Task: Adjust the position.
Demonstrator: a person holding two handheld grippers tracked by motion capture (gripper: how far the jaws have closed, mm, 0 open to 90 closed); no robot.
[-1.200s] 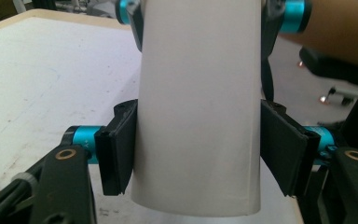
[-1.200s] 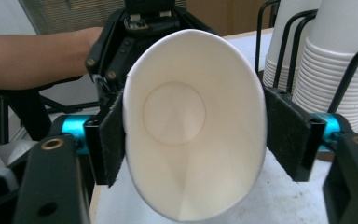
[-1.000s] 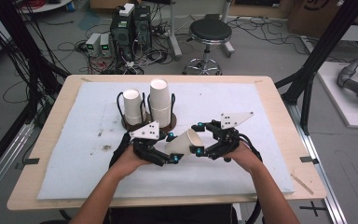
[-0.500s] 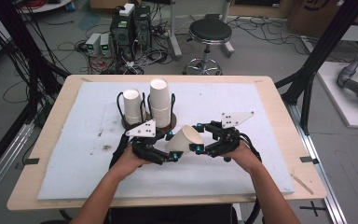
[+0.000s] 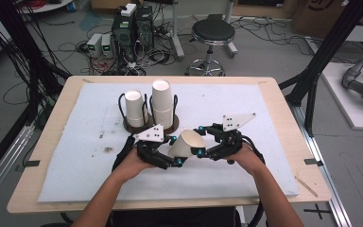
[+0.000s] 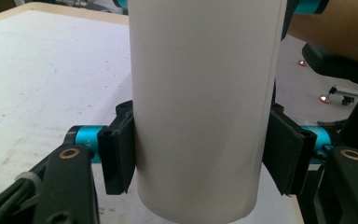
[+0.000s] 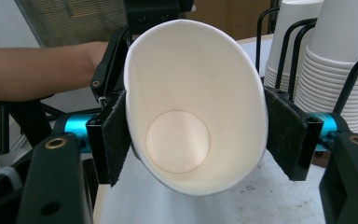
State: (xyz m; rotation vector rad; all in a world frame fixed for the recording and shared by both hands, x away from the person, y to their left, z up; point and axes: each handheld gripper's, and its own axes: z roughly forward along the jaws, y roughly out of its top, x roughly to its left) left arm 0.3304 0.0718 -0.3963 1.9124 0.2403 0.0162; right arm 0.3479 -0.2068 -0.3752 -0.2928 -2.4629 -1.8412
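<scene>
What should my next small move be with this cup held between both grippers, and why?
Probably draw the two grippers slowly apart along the cup's axis. The left gripper clamps the paper cup near its base and the right gripper squeezes its rim out of round, so a nested cup, if there is one, should slide free. I cannot tell whether there is.

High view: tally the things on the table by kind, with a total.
Stacks of paper cups in wire holders: 2 (taller stack, shorter stack)
Single paper cup lying between the grippers: 1
Hand-held grippers: 2 (left gripper, right gripper)
White mat: 1
Total: 6
</scene>
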